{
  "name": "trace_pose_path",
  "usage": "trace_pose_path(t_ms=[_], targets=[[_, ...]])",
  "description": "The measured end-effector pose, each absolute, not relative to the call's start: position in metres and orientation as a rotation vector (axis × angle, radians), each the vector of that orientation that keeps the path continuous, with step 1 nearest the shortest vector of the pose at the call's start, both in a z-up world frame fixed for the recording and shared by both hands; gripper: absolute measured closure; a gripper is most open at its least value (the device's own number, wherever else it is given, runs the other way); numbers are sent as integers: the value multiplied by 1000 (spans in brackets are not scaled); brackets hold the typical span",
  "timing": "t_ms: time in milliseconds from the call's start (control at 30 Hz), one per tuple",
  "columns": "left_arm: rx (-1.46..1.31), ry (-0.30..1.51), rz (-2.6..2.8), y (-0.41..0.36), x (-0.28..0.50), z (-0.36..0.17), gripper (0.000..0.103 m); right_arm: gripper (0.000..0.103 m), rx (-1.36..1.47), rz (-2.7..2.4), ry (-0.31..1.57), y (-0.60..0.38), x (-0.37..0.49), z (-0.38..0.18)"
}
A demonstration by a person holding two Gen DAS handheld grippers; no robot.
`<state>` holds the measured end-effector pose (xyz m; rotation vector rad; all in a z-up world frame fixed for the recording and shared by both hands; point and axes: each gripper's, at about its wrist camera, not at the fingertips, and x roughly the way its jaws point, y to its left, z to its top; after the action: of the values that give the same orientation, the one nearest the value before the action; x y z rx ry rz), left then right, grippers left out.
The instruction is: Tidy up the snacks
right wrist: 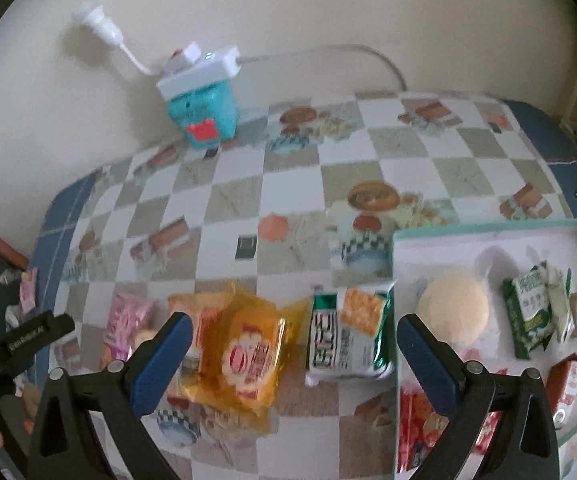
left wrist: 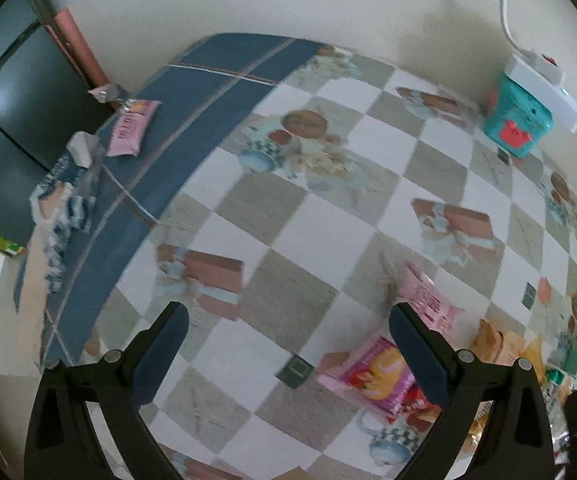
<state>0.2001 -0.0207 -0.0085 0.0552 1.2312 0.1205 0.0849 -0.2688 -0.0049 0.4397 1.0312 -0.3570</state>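
Checkered oilcloth (right wrist: 288, 184) with a blue border covered the table, set against a cream wall; a teal box (right wrist: 204, 118) with a white power strip on top stood at the back. Right gripper (right wrist: 294, 346) hovered released, jaws wide apart and empty, above the loose snacks. Directly between its fingers lay an orange-yellow packet (right wrist: 248, 354) and, just beside that, a green-and-white cracker pack (right wrist: 348, 334). A pale-rimmed tray (right wrist: 488, 226) sat to the right, already holding a round cream bun (right wrist: 454, 310), green sachets (right wrist: 528, 316) and red packets (right wrist: 420, 428).

Left gripper (left wrist: 288, 354) was also spread and empty, over bare cloth; pink wrappers (left wrist: 372, 376) lay by its right finger, and another pink packet (left wrist: 132, 128) sat well apart on the blue border.

Judgement: step in hand is picking the next snack for the tray. The orange-yellow packet looks the best-centred candidate. Film wrap appears slippery and crumpled, so descend straight, close across the narrow width, pinch low and avoid catching the neighbouring cracker pack.
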Motion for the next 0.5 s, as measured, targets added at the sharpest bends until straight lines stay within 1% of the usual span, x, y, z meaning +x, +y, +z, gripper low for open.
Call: trace_pose_path(t_ms=[267,367,433,500], targets=[[101,1296,42,-45,203,-35,3,0,404,-340,1106,-252,95,-29],[113,1300,21,-51,203,-40,3,2,379,-337,1116,-244,97,-32],[119,1296,3,-55,202,-40,3,5,368,-336,1126,-239,98,-34],[125,1294,-1,-57,202,-41,3,13,361,-330,1135,-235,99,-36]])
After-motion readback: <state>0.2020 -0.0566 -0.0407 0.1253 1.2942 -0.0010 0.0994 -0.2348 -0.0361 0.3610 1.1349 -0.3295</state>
